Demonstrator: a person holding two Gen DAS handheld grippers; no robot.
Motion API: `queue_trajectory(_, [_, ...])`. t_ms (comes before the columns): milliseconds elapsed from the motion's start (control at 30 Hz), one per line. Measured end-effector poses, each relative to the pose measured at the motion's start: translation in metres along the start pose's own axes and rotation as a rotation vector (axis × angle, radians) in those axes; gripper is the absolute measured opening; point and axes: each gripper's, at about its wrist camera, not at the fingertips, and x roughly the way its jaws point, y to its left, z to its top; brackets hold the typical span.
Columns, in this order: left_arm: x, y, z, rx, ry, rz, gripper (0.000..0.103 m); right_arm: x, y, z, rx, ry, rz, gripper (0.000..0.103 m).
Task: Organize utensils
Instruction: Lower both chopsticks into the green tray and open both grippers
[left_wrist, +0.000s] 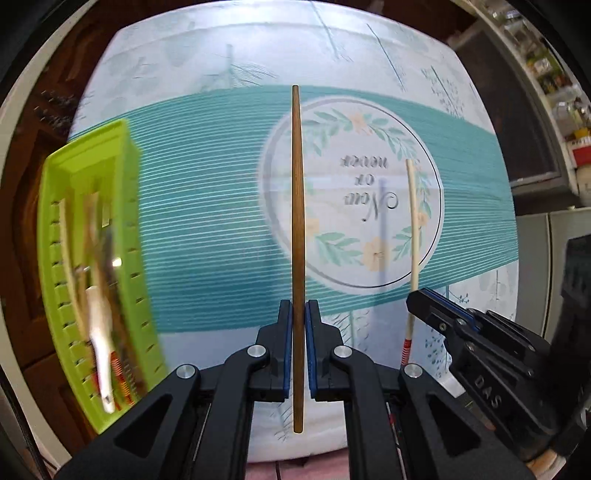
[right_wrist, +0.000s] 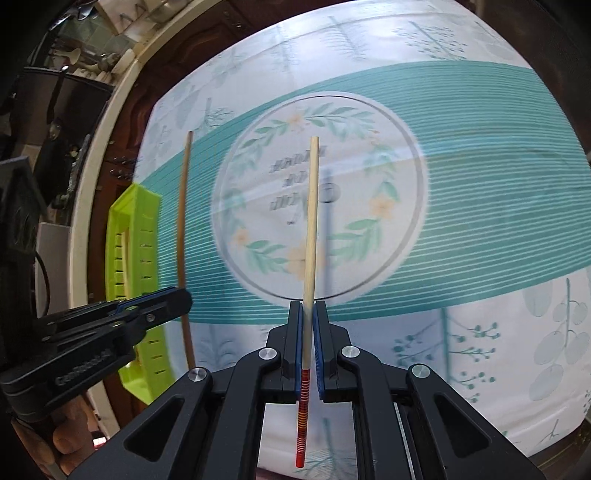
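Note:
My left gripper (left_wrist: 298, 306) is shut on a dark brown chopstick (left_wrist: 297, 206), which runs straight ahead between the blue pads, lifted above the table. In the right wrist view the same brown chopstick (right_wrist: 183, 236) shows at the left, with the left gripper (right_wrist: 173, 301) clamped on it. My right gripper (right_wrist: 308, 308) is shut on a pale chopstick (right_wrist: 310, 221) with a red striped end. That pale chopstick (left_wrist: 413, 229) and the right gripper (left_wrist: 419, 301) show at the right in the left wrist view. A lime green basket (left_wrist: 90, 254) with several utensils lies at the left.
The round table carries a white and teal cloth (left_wrist: 207, 229) with a printed floral ring (right_wrist: 317, 199). The green basket (right_wrist: 135, 258) lies by the table's left edge. Dark wooden furniture (left_wrist: 37, 122) and shelves (left_wrist: 554, 92) surround the table.

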Motion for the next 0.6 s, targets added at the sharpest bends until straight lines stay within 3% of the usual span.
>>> queue_trajectory(367, [-0.055,0.144,-0.056,-0.183,-0.088,0.071,0.004,-0.006,0.131,0.002,-0.187,0.061,0.193,0.005])
queue_trajectory(600, [-0.051,0.203,-0.073,-0.217,-0.073,0.093,0.004,0.005,0.215,-0.009,-0.295,0.101,0.221,0.005])
